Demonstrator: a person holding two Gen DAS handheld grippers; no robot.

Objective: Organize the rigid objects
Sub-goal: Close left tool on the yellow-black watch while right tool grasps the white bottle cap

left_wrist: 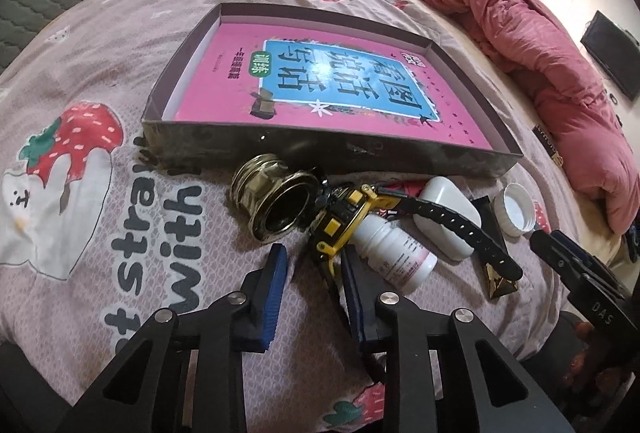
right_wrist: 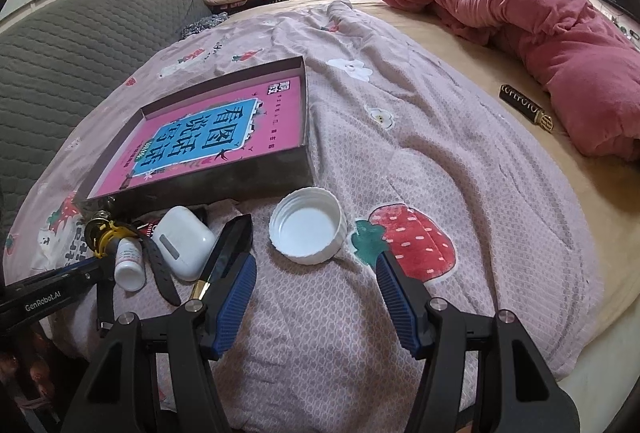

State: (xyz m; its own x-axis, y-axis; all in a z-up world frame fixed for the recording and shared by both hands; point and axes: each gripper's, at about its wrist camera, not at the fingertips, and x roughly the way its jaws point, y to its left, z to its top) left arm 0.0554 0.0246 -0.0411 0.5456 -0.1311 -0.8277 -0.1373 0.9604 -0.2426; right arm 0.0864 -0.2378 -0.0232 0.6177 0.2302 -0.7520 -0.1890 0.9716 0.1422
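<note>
A shallow dark box [left_wrist: 320, 149] holds a pink book [left_wrist: 312, 73]. In front of it lie a brass fitting [left_wrist: 276, 201], a black-and-yellow watch [left_wrist: 344, 217], a white pill bottle [left_wrist: 396, 257], a white earbud case [left_wrist: 444, 217] and a white cap [left_wrist: 516, 209]. My left gripper [left_wrist: 314, 253] points down at the watch. Its jaws stand narrow, with the near strap between them beside the right pad and the left pad apart from it. My right gripper [right_wrist: 316, 267] is open just short of the white cap [right_wrist: 308, 229], gripping nothing.
A black, gold-tipped bar [right_wrist: 232, 249] lies against my right gripper's left finger. A black-and-gold tube [right_wrist: 526, 107] rests by the rolled pink quilt [right_wrist: 520, 33]. Grey headboard padding [right_wrist: 80, 45] borders the bed on the left. A hand [right_wrist: 24, 365] shows at the lower left.
</note>
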